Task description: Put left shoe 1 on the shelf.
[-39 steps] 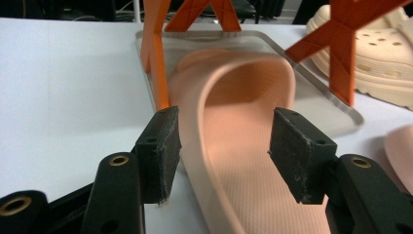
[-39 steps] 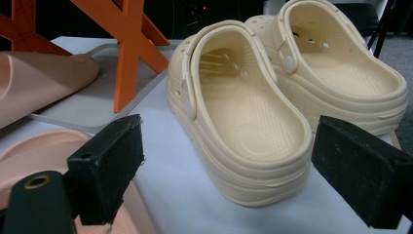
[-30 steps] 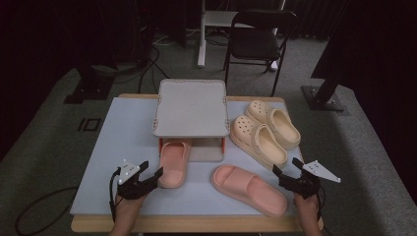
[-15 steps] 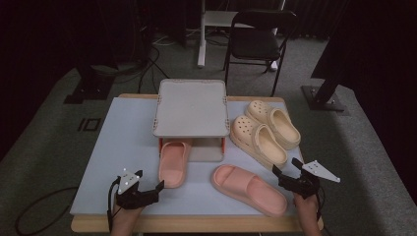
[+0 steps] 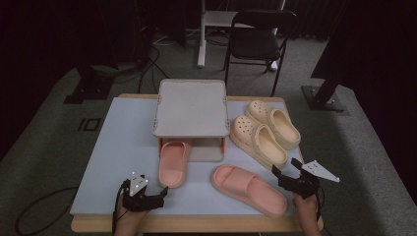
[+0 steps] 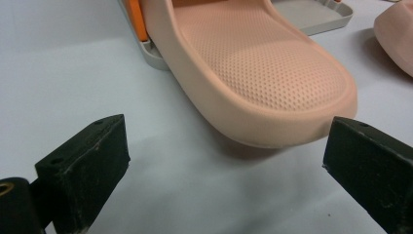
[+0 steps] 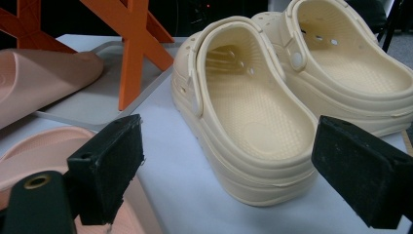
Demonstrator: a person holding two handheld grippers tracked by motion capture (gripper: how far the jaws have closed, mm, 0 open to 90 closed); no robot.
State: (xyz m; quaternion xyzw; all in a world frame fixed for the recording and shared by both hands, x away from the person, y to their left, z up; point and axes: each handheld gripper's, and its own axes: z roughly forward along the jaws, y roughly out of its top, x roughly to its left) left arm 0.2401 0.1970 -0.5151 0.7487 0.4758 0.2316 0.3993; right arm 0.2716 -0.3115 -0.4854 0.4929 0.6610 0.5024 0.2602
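A pink slide (image 5: 173,161) lies with its toe under the grey rack (image 5: 191,107), heel toward me. My left gripper (image 5: 161,195) sits low by the table's front edge, just left of that heel. Its jaws have just been opening and stand wide. In the left gripper view the slide's heel (image 6: 258,63) lies just ahead of the black pads (image 6: 83,175), touching neither. The second pink slide (image 5: 250,189) lies at front right. My right gripper (image 5: 285,169) hovers open beside it, facing the nearer cream clog (image 7: 253,112).
Two cream clogs (image 5: 258,140) (image 5: 275,123) lie side by side right of the rack. The rack's lower tray and orange supports (image 7: 131,39) stand at its front. The table's front edge (image 5: 196,223) is close under both hands. A chair (image 5: 258,42) stands beyond the table.
My left gripper has drawn back from the slide's heel toward the front edge and sunk, and its jaws have spread wide. The right gripper and all shoes have stayed put.
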